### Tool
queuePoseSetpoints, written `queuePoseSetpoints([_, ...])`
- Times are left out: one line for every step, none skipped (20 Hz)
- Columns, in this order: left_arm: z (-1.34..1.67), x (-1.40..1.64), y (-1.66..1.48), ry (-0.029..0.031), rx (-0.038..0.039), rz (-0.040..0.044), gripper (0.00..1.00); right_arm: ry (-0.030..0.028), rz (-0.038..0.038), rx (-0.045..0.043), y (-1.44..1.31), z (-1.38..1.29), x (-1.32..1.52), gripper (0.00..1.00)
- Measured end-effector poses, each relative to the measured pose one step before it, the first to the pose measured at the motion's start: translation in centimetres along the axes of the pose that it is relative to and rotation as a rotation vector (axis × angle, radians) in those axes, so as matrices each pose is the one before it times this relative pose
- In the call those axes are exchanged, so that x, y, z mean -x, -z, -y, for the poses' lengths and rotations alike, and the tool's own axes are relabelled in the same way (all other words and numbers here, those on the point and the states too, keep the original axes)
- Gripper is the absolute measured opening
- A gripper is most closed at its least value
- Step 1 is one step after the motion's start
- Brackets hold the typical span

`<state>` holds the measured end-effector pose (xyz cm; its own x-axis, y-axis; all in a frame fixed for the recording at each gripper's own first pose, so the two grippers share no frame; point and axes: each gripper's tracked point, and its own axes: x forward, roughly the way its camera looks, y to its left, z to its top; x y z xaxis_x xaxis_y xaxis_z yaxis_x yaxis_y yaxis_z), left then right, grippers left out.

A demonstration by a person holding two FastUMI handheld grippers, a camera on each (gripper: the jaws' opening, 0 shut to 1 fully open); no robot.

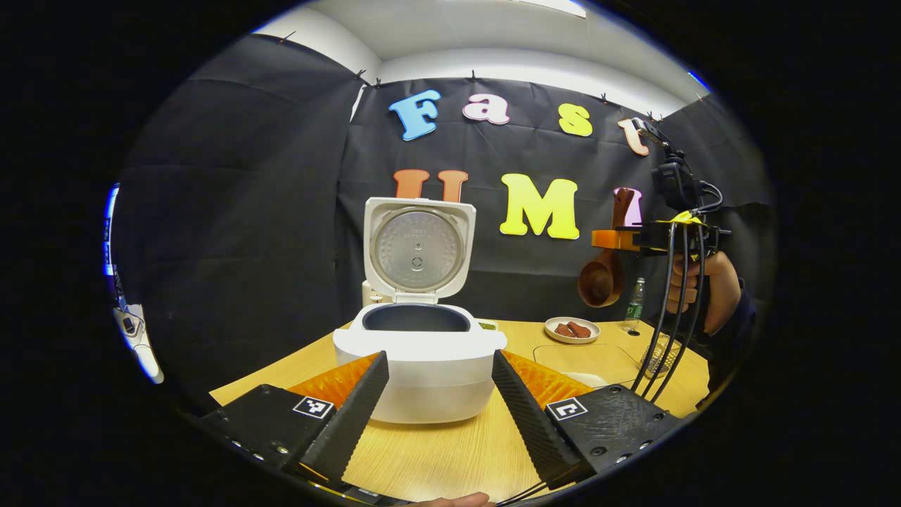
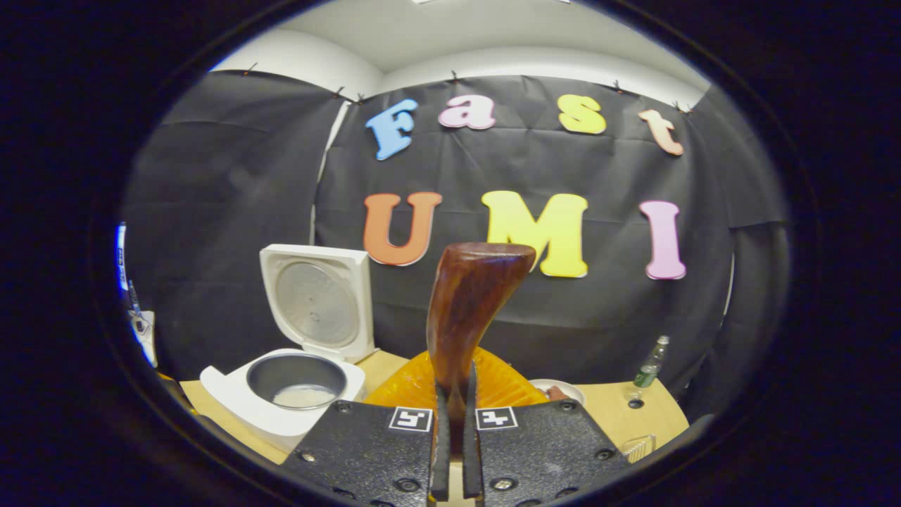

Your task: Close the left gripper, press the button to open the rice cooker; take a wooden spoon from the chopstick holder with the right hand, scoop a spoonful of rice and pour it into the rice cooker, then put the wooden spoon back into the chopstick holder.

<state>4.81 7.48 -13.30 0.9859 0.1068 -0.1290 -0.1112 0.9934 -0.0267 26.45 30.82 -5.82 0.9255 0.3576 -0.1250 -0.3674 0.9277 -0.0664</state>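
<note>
My left gripper (image 1: 439,394) is sitting nearest the lens in the left gripper view, its two fingers spread wide apart and holding nothing. Each finger is carrying a small square black-and-white marker; I cannot read any writing on them. Between the fingers, the rice cooker (image 1: 419,352) is standing on the wooden table (image 1: 436,451), its lid (image 1: 419,248) tipped fully up and the dark pot open to view.

In the right gripper view, my right gripper (image 2: 454,429) is clamping the wooden spoon (image 2: 468,303) by its handle, both fingers pressing on it, the handle rising upright in front of the lens. The cooker (image 2: 281,394) is lying low to the left there, with something pale at the bottom of the pot.

From the left gripper view, my hand (image 1: 697,289) is holding the right gripper (image 1: 626,241) raised, well above the table and off to the right of the cooker. The spoon (image 1: 602,282) is hanging from it with the bowl downward. Behind, a small plate (image 1: 571,331) and a bottle (image 1: 635,303) are standing near the wall; the bottle's label is too small to read.
</note>
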Motion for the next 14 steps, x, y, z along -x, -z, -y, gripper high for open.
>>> queuePoseSetpoints([0.505,-0.119,-0.2,0.00705,-0.00238,0.00756,0.94,0.03057,-0.00911,-0.02742,0.062,1.866,0.377,0.09])
queuePoseSetpoints([0.61,-0.215,-0.374,0.00992,0.00041,0.00723,0.94,0.01732,-0.00827,-0.02662,0.089,1.562,0.384,0.09])
queuePoseSetpoints([0.669,-0.305,-0.259,0.01034,0.00018,0.00718,0.94,0.01725,-0.01047,-0.02202,0.182,1.416,0.186,0.09])
queuePoseSetpoints([0.578,-0.309,-0.182,0.00478,0.00189,0.00683,0.94,0.02806,-0.00448,-0.01188,0.092,1.543,0.313,0.09])
queuePoseSetpoints([0.347,-0.233,-0.215,0.00482,0.00315,0.00605,0.94,0.03139,0.00123,0.00222,0.061,1.861,0.107,0.09])
queuePoseSetpoints([0.426,-0.24,-0.072,0.00633,0.00365,0.00389,0.94,0.02954,0.00076,0.00401,0.07,1.577,0.256,0.09])
queuePoseSetpoints([0.677,-0.315,-0.271,0.00586,0.00318,0.00407,0.94,0.02972,0.00221,-0.00625,0.051,1.49,0.398,0.1])
queuePoseSetpoints([0.461,-0.184,-0.142,0.00681,0.00074,0.00517,0.94,0.01937,-0.00364,-0.00209,0.147,1.255,0.349,0.12])
queuePoseSetpoints([0.576,-0.248,-0.015,0.00822,-0.001,0.0058,0.94,0.01153,-0.00902,0.00123,0.455,1.056,0.378,0.1])
queuePoseSetpoints([0.422,-0.198,-0.006,0.00416,-0.00297,0.00572,0.94,0.00694,-0.00875,-0.00482,0.324,0.92,0.148,0.09])
queuePoseSetpoints([0.387,-0.182,0.053,0.00435,-0.00048,0.00439,0.94,0.00708,-0.00711,-0.00853,0.271,0.824,0.094,0.1])
queuePoseSetpoints([0.647,-0.137,-0.051,0.00975,0.00241,-0.00015,0.94,0.00249,-0.00683,-0.00039,0.167,0.766,0.087,0.09])
queuePoseSetpoints([0.684,0.041,0.178,0.01253,0.00162,-0.00009,0.94,0.00643,-0.00648,-0.00146,0.348,0.883,0.066,0.09])
queuePoseSetpoints([0.535,-0.076,-0.042,0.0135,-0.00548,0.00171,0.94,0.00647,-0.00384,-0.00432,0.003,0.871,0.1,0.09])
